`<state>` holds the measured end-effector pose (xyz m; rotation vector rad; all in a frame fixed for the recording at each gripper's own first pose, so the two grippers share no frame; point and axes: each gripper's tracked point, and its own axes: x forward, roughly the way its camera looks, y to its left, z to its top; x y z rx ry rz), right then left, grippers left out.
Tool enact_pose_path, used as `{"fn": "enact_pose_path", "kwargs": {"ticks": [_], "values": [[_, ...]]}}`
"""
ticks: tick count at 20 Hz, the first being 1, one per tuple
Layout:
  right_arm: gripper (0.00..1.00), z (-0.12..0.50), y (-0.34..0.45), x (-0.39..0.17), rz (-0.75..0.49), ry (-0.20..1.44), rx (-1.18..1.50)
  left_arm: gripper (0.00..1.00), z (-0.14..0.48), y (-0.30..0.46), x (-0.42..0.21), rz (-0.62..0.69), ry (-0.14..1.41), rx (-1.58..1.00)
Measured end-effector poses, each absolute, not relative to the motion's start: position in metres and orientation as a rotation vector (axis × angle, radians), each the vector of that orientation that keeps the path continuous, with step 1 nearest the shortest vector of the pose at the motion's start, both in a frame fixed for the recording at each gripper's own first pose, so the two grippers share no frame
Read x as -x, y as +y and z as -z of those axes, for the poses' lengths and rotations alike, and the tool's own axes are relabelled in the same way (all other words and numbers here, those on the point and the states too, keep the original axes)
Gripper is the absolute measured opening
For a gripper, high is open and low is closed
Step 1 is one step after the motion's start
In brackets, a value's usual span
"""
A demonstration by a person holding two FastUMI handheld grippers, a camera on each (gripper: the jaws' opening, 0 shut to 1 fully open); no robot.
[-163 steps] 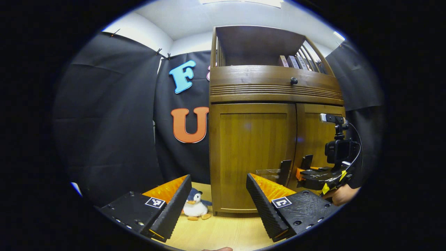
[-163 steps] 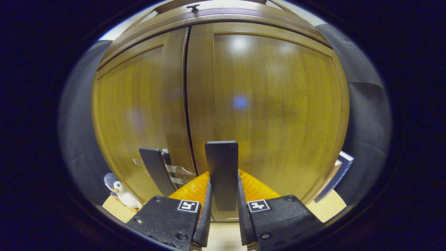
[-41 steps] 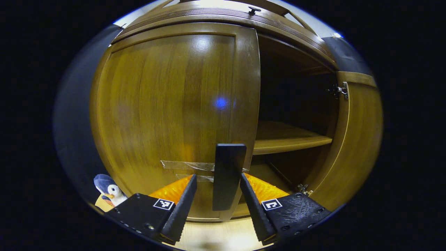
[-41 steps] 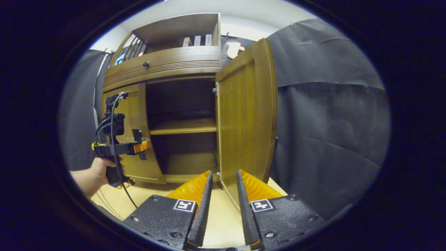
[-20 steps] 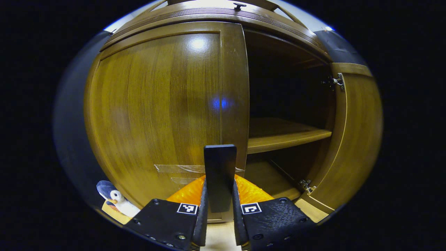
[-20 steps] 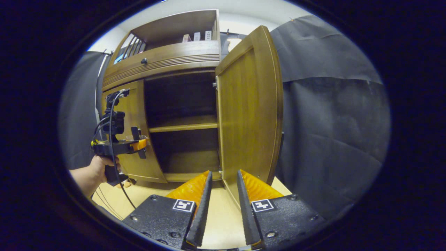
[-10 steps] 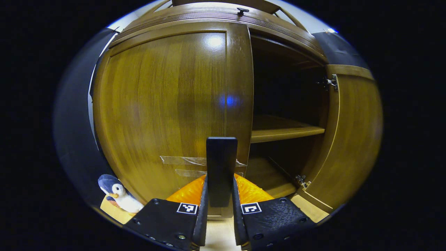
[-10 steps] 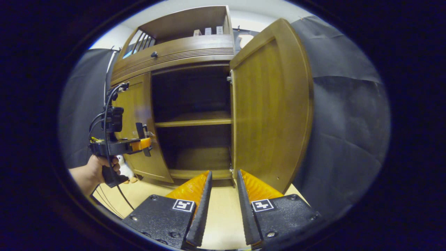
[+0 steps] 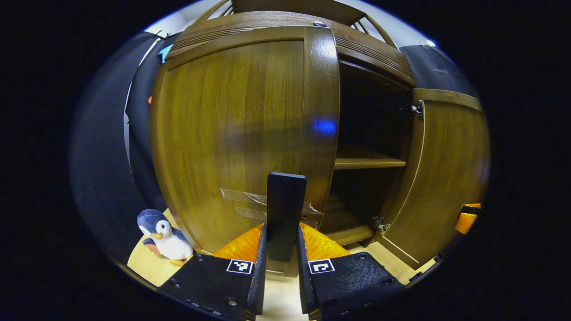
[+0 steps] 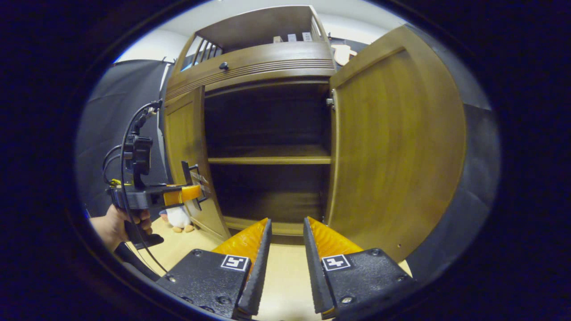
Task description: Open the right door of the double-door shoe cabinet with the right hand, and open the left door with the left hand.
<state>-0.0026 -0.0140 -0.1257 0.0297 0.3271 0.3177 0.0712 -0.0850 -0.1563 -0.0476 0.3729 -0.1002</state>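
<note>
The wooden shoe cabinet [image 10: 267, 58] has both lower doors swung out. In the left gripper view, my left gripper [image 9: 282, 228] is shut on the black handle tab [image 9: 286, 196] taped to the left door [image 9: 241, 133], which stands partly open. The right door [image 9: 446, 178] hangs wide open. From the right gripper view, the left gripper [image 10: 189, 194] grips at the left door's [image 10: 185, 147] edge, held by a hand [image 10: 116, 225]. My right gripper [image 10: 285, 221] sits low in front of the cabinet beside the right door [image 10: 397, 169], fingers a narrow gap apart with nothing between them.
Inside the dark cabinet a shelf [image 10: 272, 159] crosses the middle. A plush penguin [image 9: 163, 234] sits on the light wooden floor [image 10: 285, 272] left of the cabinet. A drawer front with a small knob [image 10: 223, 66] runs above the doors. Black cloth hangs on both sides.
The left door has swung further out with my left gripper holding its handle. The right gripper has shifted toward the cabinet front, so the open right door looms larger.
</note>
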Motion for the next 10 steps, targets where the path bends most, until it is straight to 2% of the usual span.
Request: {"fn": "enact_pose_path", "kwargs": {"ticks": [10], "values": [[0.47, 0.126, 0.036, -0.001, -0.504, 0.336, -0.012, 0.31, 0.151, -0.062, -0.027, 0.005, 0.368, 0.058]]}}
